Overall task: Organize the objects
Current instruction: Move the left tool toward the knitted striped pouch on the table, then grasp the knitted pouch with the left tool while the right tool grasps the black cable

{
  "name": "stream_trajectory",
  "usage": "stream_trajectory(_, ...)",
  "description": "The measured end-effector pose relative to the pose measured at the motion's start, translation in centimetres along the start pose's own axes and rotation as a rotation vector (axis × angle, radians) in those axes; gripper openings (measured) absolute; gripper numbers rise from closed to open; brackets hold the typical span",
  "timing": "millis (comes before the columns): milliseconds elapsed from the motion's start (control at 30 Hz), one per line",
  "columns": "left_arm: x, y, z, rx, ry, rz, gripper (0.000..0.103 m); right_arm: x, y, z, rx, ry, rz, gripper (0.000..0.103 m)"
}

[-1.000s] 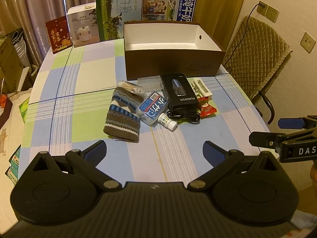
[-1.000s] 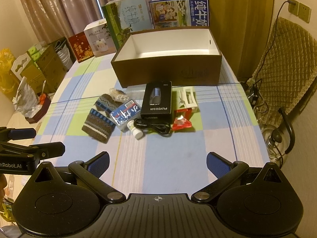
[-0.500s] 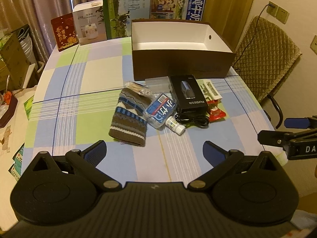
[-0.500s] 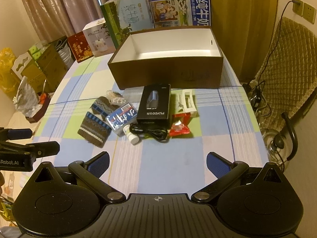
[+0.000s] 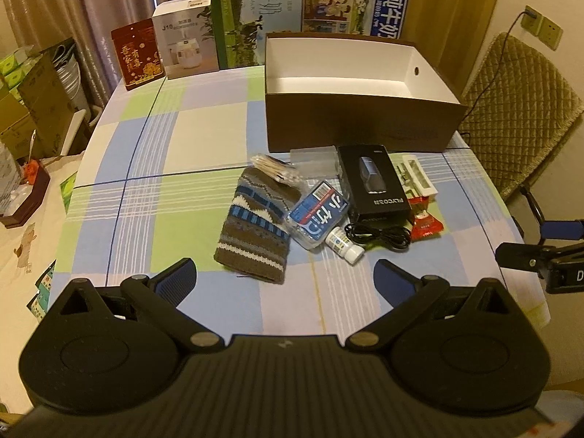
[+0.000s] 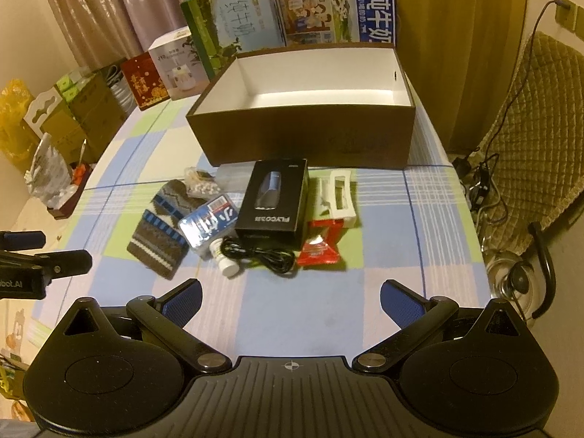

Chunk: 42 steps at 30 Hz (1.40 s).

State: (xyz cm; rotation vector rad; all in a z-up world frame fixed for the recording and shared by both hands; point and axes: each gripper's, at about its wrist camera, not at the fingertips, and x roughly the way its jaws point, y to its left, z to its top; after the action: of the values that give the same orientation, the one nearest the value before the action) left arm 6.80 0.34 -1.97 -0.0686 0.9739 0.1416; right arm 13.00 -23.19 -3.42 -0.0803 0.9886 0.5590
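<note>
1. A cluster of small things lies on the checked tabletop (image 5: 175,138) just in front of an open brown box (image 5: 361,127), whose white inside holds nothing.
2. In the cluster, a black FLYCO carton (image 5: 374,186) sits in the middle, with a coiled black cable (image 5: 383,235) at its near end.
3. Left of the carton lie a blue-labelled packet (image 5: 319,215), a small white bottle (image 5: 345,245) and a striped knitted pouch (image 5: 257,226); a bag of cotton swabs (image 5: 275,169) rests at the pouch's far end.
4. Right of the carton lie a white packet (image 6: 337,197) and a red wrapper (image 6: 319,250).
5. The left hand-held gripper (image 5: 284,277) hovers near the pouch, jaws spread wide, holding nothing.
6. The right hand-held gripper (image 6: 290,297) hovers before the cable, equally wide and empty.
7. Cartons stand behind the box; a quilted chair (image 5: 518,124) stands beside the tabletop.
</note>
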Motion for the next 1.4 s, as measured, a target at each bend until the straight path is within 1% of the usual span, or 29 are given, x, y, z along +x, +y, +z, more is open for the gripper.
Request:
stream_trajectory(200, 1.1, -0.3, 0.2, -0.016, 0.004, 0.032, 0.102, 1.4, -1.4, 0.7, -0.039, 0.014, 0.021, 0.101)
stream_trajectory(433, 2.1, -0.1, -0.6, -0.067, 0.025, 0.063, 0.101, 2.5, -2.2, 0.6, -0.093, 0.004, 0.061, 0.101)
stream_trajectory(467, 2.2, -0.1, -0.7, -0.073, 0.028, 0.066, 0.100, 2.7, -2.2, 0.6, -0.099, 0.003, 0.065, 0.099)
stream_trajectory(500, 2.4, 0.0, -0.8, -0.076, 0.029, 0.069, 0.100, 2.9, -2.2, 0.5, -0.103, 0.005, 0.069, 0.094)
stream_trajectory(567, 2.6, 0.0, -0.9, -0.073, 0.030, 0.075, 0.100, 3.5, -2.1, 0.6, -0.100, 0.015, 0.076, 0.090)
stream_trajectory(667, 3.3, 0.2, -0.8, -0.065, 0.032, 0.078, 0.100, 4.2, -1.9, 0.5, -0.096, 0.018, 0.089, 0.087)
stream_trajectory(800, 4.6, 0.6, -0.6, -0.021, 0.030, 0.081, 0.100, 5.4, -1.3, 0.3, -0.102, 0.010, 0.098, 0.079)
stream_trajectory(933, 6.3, 1.2, -0.4, 0.018, 0.047, 0.059, 0.100, 6.9, -0.8, 0.2, -0.088, 0.006, 0.099, 0.071)
stream_trajectory(1033, 7.7, 1.8, -0.2, 0.038, 0.064, 0.039, 0.100, 8.1, 0.0, 0.3, -0.099, -0.005, 0.110, 0.063)
stream_trajectory(1133, 8.6, 2.5, 0.0, 0.052, 0.073, 0.021, 0.100, 9.5, 0.9, 0.4, -0.157, -0.020, 0.121, 0.053)
stream_trajectory(1200, 9.0, 3.0, 0.1, 0.057, 0.082, 0.016, 0.100, 10.6, 1.7, 0.4, -0.235, -0.014, 0.112, 0.045)
stream_trajectory(1267, 9.4, 3.7, 0.1, 0.059, 0.087, 0.012, 0.100, 11.5, 2.3, 0.2, -0.315, -0.020, 0.109, 0.040)
stream_trajectory(1400, 10.1, 4.9, 0.0, 0.051, 0.095, 0.016, 0.100, 13.4, 3.1, -0.2, -0.474, -0.016, 0.107, 0.035)
